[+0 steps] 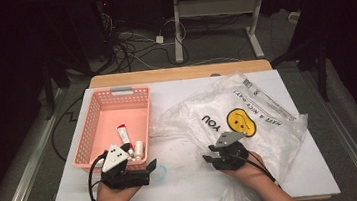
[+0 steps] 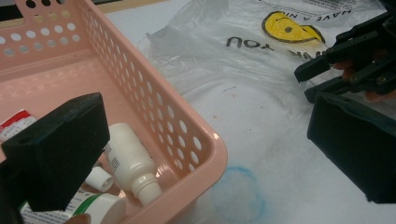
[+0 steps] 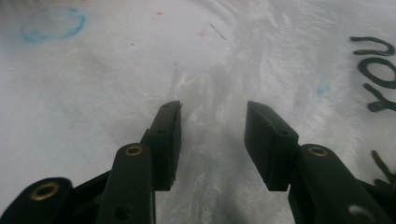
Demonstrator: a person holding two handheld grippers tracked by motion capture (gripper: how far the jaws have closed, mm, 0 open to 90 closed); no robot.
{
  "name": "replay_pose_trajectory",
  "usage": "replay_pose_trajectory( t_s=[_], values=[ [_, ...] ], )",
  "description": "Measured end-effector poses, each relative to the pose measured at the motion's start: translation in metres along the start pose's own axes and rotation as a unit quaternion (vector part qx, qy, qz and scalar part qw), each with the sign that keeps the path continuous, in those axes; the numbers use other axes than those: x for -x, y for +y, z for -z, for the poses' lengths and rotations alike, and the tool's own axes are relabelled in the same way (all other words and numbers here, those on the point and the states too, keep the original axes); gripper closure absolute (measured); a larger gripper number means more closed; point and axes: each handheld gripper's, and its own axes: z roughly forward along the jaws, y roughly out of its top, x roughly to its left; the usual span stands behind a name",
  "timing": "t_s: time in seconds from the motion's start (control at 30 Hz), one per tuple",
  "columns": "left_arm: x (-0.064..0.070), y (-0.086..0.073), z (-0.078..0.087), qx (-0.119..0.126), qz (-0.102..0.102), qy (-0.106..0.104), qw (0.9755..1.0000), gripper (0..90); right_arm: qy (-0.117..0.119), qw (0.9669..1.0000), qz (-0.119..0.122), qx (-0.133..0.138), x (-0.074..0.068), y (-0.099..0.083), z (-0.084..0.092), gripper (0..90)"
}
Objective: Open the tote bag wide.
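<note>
A clear plastic bag [image 1: 239, 119], crumpled and printed with a yellow smiley face and black lettering, is lying flat across the right half of the white table, its near edge reaching beside the pink basket [image 1: 114, 127]

A lab-like recording space: dark surrounds, tangled floor cables [image 1: 126, 48], a bare white-topped table [image 1: 195, 179], an adjustable desk frame [image 1: 217, 11].
</note>
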Motion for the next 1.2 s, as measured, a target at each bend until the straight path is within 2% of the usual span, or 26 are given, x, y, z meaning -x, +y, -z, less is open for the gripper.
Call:
replay_pose_trajectory(
  t_s=[0.1, 0.2, 0.3, 0.37, 0.63, 0.8, 0.93, 1.07, 1.1, 1.2],
  values=[
    [0.0, 0.0, 0.0, 0.001, 0.001, 0.0, 1.0, 0.0, 0.006, 0.9999, 0.014, -0.005, -0.006, 0.001, -0.005, 49.0],
    [0.0, 0.0, 0.0, 0.001, 0.001, 0.0, 1.0, 0.0, -0.005, 0.9998, 0.017, -0.008, -0.01, 0.001, -0.007, 45.6],
    [0.0, 0.0, 0.001, 0.0, 0.0, -0.001, 1.0, 0.0, -0.008, 0.9999, 0.014, -0.003, -0.008, 0.002, -0.007, 50.9],
    [0.0, 0.0, 0.001, 0.0, 0.0, -0.001, 1.0, 0.0, -0.019, 0.9998, 0.001, 0.003, -0.005, 0.002, -0.005, 56.6],
    [0.0, 0.0, 0.0, -0.002, 0.0, -0.002, 1.0, 0.0, -0.018, 0.9991, -0.02, 0.031, 0.007, 0.0, 0.006, 64.3],
    [0.0, 0.0, -0.001, -0.003, 0.002, -0.004, 1.0, 0.0, -0.023, 0.9993, -0.02, 0.022, 0.008, -0.002, 0.005, 69.0],
    [0.001, 0.0, -0.001, -0.004, 0.001, -0.004, 1.0, 0.0, -0.015, 0.9998, -0.013, 0.006, 0.009, -0.006, 0.0, 76.0],
    [-0.001, 0.0, 0.0, -0.002, 0.004, -0.004, 1.0, 0.0, -0.014, 0.9993, -0.026, 0.022, 0.012, -0.006, 0.004, 88.6],
    [-0.001, 0.0, 0.0, -0.002, 0.004, -0.004, 1.0, 0.0, -0.018, 0.9988, -0.029, 0.034, 0.014, -0.006, 0.007, 90.0],
    [-0.001, 0.0, 0.0, -0.003, 0.003, -0.005, 1.0, 0.0, -0.014, 0.9982, -0.034, 0.048, 0.015, -0.006, 0.011, 90.0]
  ],
)
